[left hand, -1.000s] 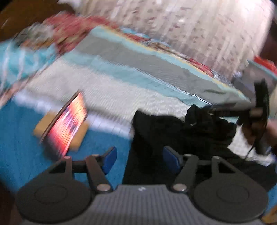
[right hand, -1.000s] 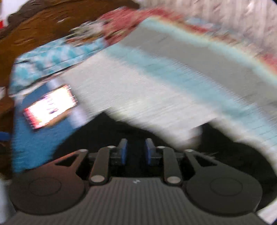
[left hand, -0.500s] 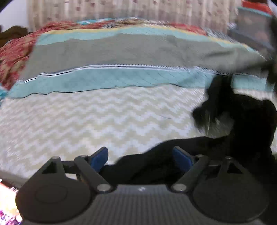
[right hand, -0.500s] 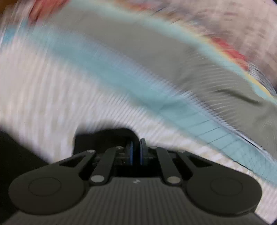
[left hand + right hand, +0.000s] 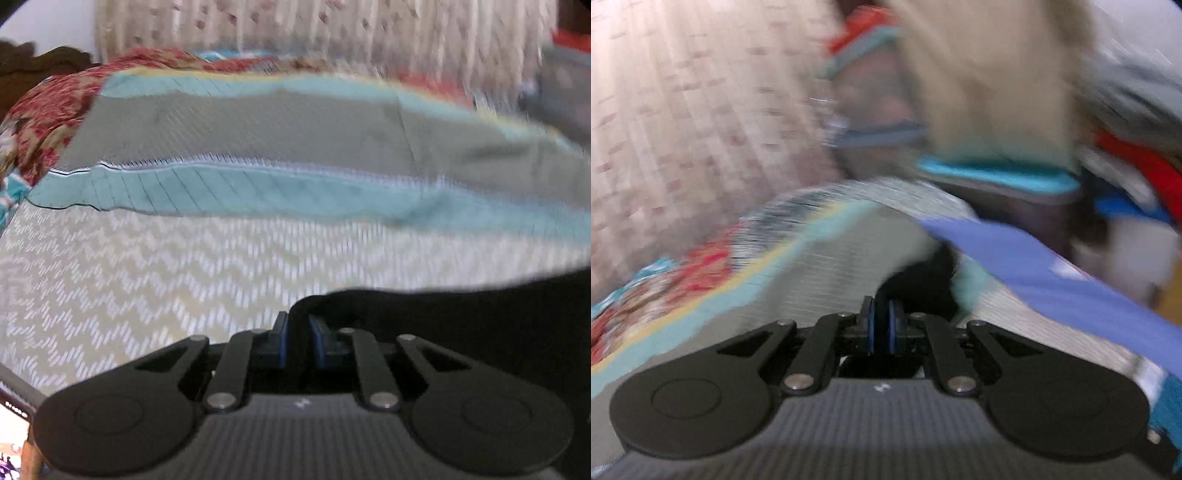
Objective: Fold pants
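Underneath everything lies a bed (image 5: 155, 295) covered in a pale cloth with a white chevron weave. A folded blanket (image 5: 258, 147) in grey and teal bands lies across its far side, with a red floral cover (image 5: 48, 110) at the left and a light patterned curtain (image 5: 332, 33) behind. A lit phone screen (image 5: 11, 435) shows at the lower left edge. The black pants (image 5: 480, 325) spread over the near right of the bed. The left tool (image 5: 298, 341) is clamped on a raised fold of the pants' edge. In the blurred right view, the right tool (image 5: 881, 328) is pinched on black fabric, beside a blue-violet strip (image 5: 1052, 273).
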